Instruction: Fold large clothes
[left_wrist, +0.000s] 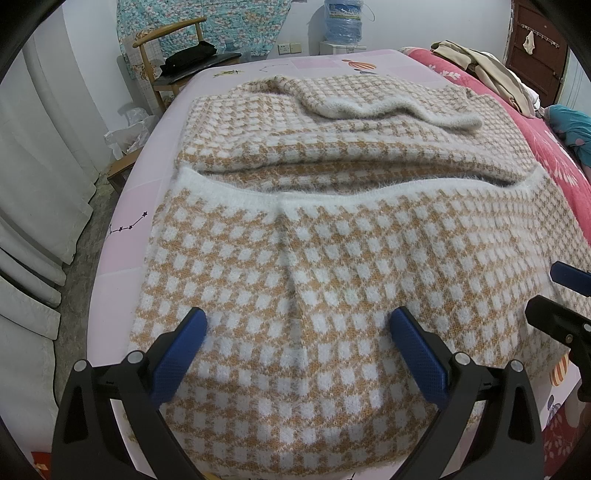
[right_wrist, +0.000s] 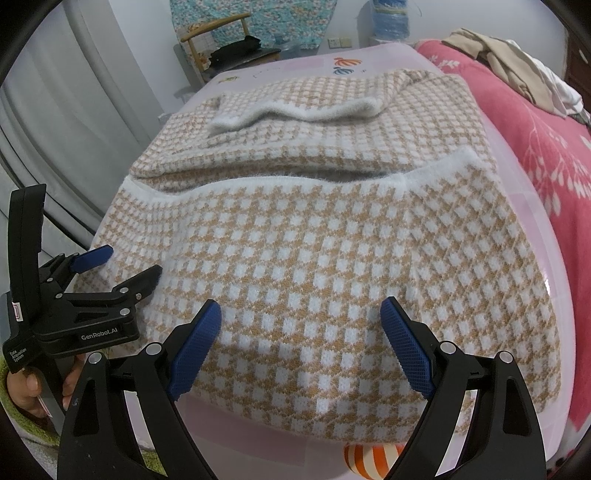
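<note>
Both grippers hover over my checkered sweater (left_wrist: 295, 258), which lies partly folded on the pink bed (left_wrist: 122, 236). Left gripper (left_wrist: 299, 328) has jaws spread wide, nothing between them; right gripper (right_wrist: 301, 321) same, wide and empty.

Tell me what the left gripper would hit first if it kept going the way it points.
Most likely the checked sweater on the bed: the open left gripper points down at its near folded panel. Depth is unclear.
</note>
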